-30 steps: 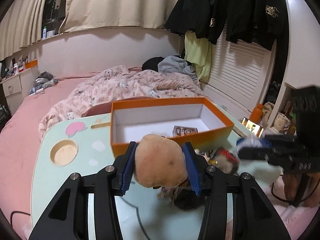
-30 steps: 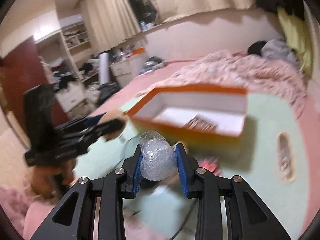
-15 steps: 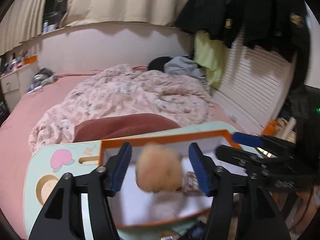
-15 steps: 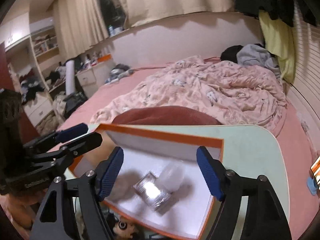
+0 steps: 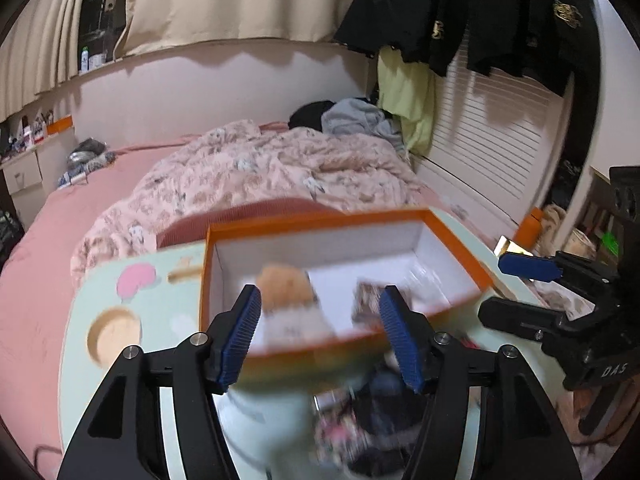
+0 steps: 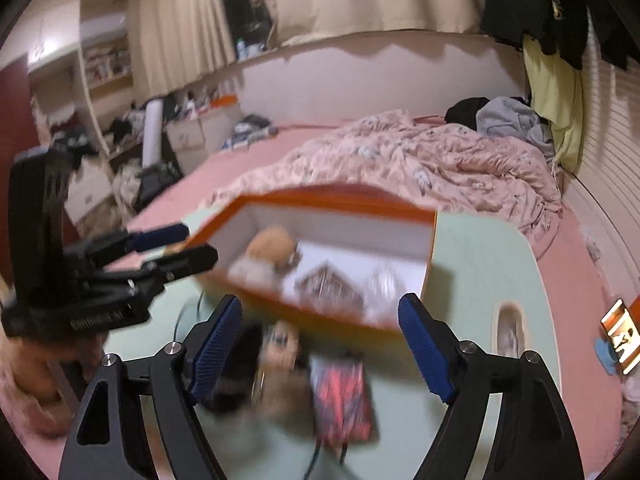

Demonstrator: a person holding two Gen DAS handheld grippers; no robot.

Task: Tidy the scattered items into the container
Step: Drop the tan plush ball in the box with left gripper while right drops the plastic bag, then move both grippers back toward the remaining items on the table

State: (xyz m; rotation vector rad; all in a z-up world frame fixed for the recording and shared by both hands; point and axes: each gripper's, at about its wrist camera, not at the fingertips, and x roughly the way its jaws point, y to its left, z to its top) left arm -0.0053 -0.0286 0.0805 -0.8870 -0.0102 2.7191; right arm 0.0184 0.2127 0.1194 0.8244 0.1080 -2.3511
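Inside the orange-rimmed white cardboard box (image 5: 452,240) lies the tan plush toy (image 5: 286,282), near its left wall; the left gripper (image 5: 320,336) and right gripper (image 6: 320,344) have just been opening, now wide and empty, so more clutter can be fetched.

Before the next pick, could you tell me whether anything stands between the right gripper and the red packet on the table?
Nothing visible does. The right gripper is open and empty, and the red packet lies uncovered just below its jaws, in front of the orange box.
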